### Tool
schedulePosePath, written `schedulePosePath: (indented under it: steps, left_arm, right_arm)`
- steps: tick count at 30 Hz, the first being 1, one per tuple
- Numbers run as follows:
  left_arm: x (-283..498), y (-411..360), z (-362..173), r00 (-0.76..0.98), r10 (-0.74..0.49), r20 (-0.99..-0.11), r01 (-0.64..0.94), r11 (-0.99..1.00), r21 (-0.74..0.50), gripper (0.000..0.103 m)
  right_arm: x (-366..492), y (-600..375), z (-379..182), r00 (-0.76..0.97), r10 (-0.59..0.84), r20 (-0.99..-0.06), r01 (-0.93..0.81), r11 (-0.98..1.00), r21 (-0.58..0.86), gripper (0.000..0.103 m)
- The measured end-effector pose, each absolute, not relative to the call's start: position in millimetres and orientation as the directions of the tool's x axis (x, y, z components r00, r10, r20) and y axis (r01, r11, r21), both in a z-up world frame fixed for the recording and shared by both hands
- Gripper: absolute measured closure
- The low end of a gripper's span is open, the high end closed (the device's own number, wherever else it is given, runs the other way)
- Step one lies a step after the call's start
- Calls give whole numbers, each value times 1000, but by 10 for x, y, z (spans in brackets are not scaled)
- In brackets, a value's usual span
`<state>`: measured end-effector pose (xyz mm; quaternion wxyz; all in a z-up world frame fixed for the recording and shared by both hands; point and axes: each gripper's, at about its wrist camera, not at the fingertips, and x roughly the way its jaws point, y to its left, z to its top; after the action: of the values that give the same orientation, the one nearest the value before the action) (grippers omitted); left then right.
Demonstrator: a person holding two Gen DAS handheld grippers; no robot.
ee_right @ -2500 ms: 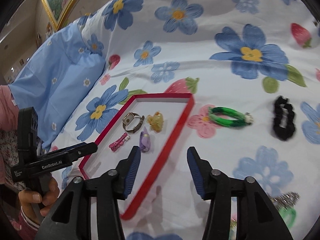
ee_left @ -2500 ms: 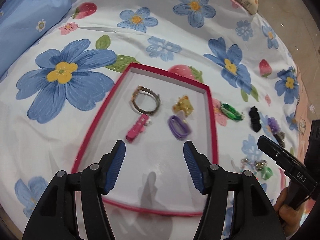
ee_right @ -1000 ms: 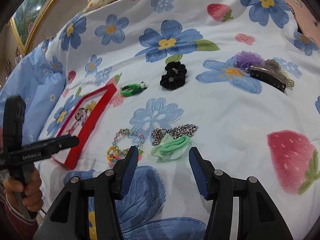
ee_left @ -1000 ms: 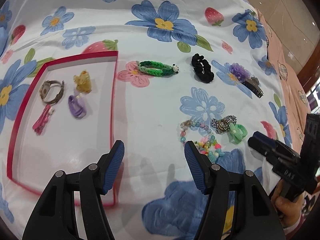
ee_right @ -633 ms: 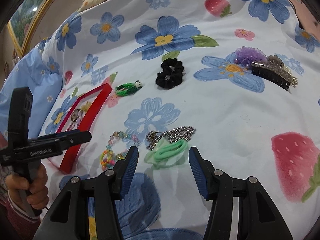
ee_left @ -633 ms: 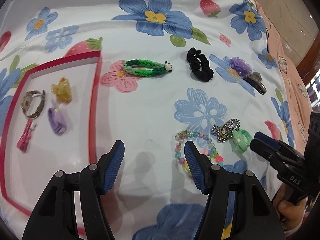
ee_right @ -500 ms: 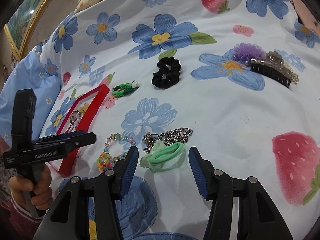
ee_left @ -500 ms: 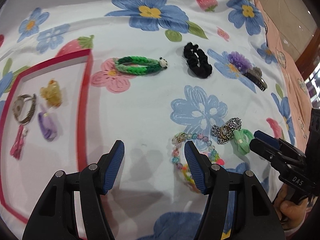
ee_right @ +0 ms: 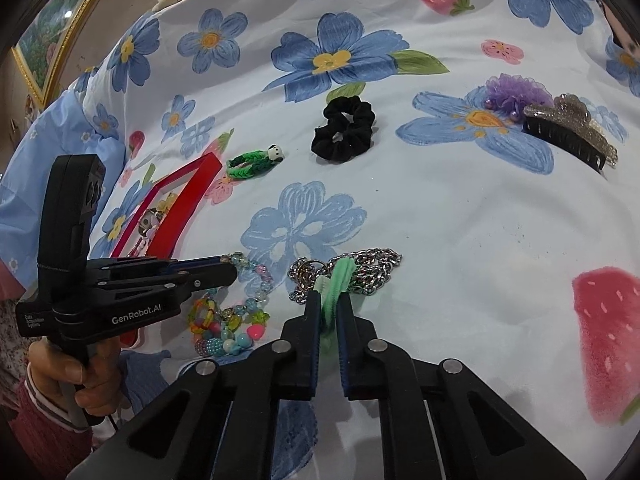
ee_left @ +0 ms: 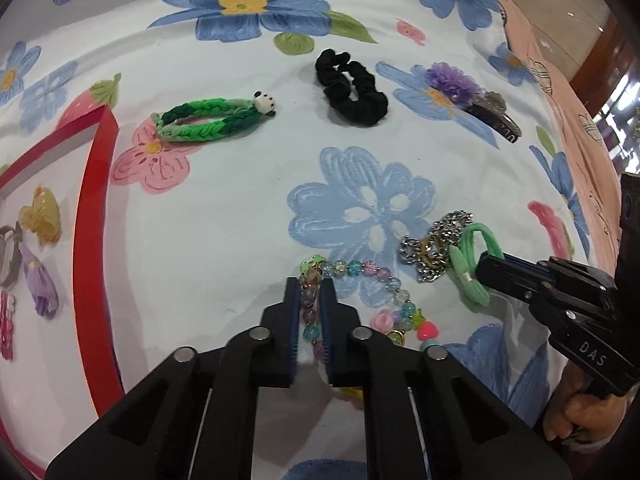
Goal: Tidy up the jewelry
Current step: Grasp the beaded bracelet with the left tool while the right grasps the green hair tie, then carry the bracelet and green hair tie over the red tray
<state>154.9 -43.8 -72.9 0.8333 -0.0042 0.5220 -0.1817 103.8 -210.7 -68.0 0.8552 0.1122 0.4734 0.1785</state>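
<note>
- Beaded bracelet (ee_left: 360, 280) lies on the floral bedsheet (ee_left: 224, 240), near its front edge — left gripper (ee_left: 310, 286) pinches its beads.
- Mint hair tie (ee_right: 338, 280) (beside a silver chain (ee_right: 372, 266)) is clamped by the right gripper (ee_right: 329, 300).
- Red tray (ee_left: 94, 240) — off to the left.

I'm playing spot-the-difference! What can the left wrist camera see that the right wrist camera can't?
Only the left wrist view shows the purple tassel and pink clip in the red tray. Only the right wrist view shows the framed picture and blue pillow. Both show the left gripper shut on the bead bracelet, the right gripper on the mint hair tie, and the black scrunchie.
</note>
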Motion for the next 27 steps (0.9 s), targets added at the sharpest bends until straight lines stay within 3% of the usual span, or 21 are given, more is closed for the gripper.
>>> schedulePosePath:
  steps: [10, 27]
  left_arm:
    - [1332, -213, -317, 471, -364, -803, 281, 925, -254, 97]
    - [842, 504, 247, 615, -331, -716, 174, 942, -286, 97]
  right_arm:
    - [993, -2053, -480, 521, 430, -738, -232, 903, 362, 98]
    - [912, -1524, -117, 531, 494, -688, -350, 868, 352, 98]
